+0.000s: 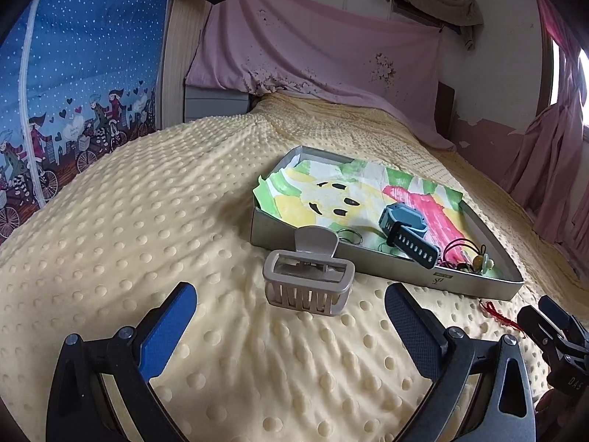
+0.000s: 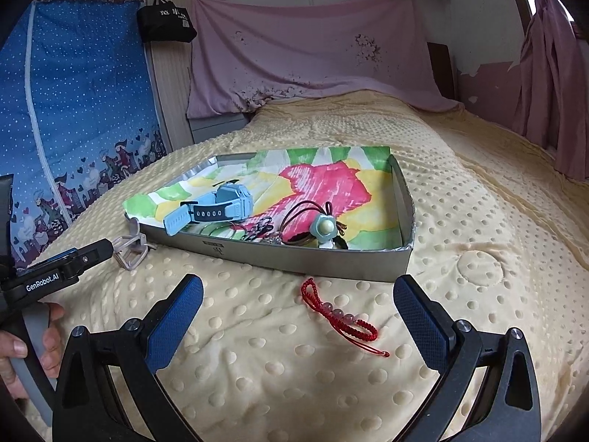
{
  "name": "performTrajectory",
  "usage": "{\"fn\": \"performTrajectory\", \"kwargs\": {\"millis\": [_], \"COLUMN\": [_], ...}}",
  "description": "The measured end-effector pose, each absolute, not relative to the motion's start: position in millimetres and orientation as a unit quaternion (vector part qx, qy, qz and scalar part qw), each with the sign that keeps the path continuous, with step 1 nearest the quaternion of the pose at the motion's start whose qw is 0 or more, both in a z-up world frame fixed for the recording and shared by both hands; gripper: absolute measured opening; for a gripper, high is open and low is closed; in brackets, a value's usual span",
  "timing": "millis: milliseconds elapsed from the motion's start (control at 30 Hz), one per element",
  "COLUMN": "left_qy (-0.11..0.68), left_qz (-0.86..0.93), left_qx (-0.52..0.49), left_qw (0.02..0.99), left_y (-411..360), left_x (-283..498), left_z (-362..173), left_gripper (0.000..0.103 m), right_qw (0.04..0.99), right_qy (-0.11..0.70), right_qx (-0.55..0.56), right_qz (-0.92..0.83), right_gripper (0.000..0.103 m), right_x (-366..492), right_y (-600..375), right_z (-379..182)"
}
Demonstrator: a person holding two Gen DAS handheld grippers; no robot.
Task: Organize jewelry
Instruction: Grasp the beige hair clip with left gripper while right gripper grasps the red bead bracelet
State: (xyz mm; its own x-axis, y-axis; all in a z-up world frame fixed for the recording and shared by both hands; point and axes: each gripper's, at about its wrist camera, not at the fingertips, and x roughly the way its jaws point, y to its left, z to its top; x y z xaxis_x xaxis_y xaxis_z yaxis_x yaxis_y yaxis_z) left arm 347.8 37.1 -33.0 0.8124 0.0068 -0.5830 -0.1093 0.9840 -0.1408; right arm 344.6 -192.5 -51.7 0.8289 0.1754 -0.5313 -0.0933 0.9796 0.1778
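Observation:
A beige hair claw clip [image 1: 307, 280] lies on the yellow dotted blanket, just ahead of my open left gripper [image 1: 291, 309], with nothing between the fingers. Behind it sits a grey tray [image 1: 386, 263] lined with a painted paper, holding a blue watch [image 1: 405, 228], key rings [image 1: 349, 235] and hair ties with a charm [image 1: 471, 258]. In the right wrist view a red braided bracelet with pale beads [image 2: 338, 311] lies on the blanket in front of the tray [image 2: 294, 261], between the fingers of my open right gripper [image 2: 298, 302]. The claw clip [image 2: 130, 248] shows at the tray's left corner.
The yellow blanket [image 2: 478, 221] covers the whole bed. A pink sheet [image 1: 313, 48] hangs behind it and a blue printed wardrobe cover [image 1: 81, 73] stands on the left. A hand [image 2: 25, 346] holds the left gripper's handle at the left edge.

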Motion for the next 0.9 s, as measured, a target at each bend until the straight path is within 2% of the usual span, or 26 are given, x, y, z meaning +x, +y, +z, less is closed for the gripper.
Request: {"fn": "performTrajectory", "kwargs": {"millis": [133,300,367,533,600,667,800,900], "left_qy": [0.325,0.328,0.330,0.339,0.339,0.340,0.340,0.339], "left_qz": [0.032,0.019,0.012,0.005,0.002,-0.002,-0.008,-0.010], "left_qx": [-0.088,-0.083,-0.079,-0.074,-0.074,-0.073,-0.072,-0.067], "left_qw": [0.941,0.941,0.941,0.938,0.938,0.937,0.938,0.938], "left_y": [40.3,39.8,37.2,33.3,32.5,31.6,29.3,26.9], "left_x": [361.7,371.8,375.8,380.2,379.6,380.5,378.9,377.9], "left_z": [-41.4,-44.8,-46.1,-51.4,-52.1,-52.7,-52.3,-52.4], "left_gripper": [0.103,0.102,0.096,0.082,0.075,0.064,0.051,0.049], "right_qw": [0.944,0.936,0.932,0.929,0.928,0.928,0.926,0.926], "right_qy": [0.309,0.333,0.342,0.352,0.353,0.354,0.356,0.357], "right_qx": [0.079,0.085,0.089,0.090,0.091,0.093,0.098,0.098], "right_qz": [0.078,0.079,0.077,0.074,0.073,0.071,0.073,0.078], "right_gripper": [0.100,0.086,0.076,0.067,0.059,0.046,0.038,0.027], "right_x": [357.0,370.5,375.8,380.7,381.3,381.2,379.7,378.2], "right_y": [-191.5,-190.0,-190.5,-186.8,-185.8,-187.1,-190.6,-190.6], "right_z": [-64.6,-78.8,-84.2,-92.7,-94.1,-95.5,-97.8,-98.8]}}
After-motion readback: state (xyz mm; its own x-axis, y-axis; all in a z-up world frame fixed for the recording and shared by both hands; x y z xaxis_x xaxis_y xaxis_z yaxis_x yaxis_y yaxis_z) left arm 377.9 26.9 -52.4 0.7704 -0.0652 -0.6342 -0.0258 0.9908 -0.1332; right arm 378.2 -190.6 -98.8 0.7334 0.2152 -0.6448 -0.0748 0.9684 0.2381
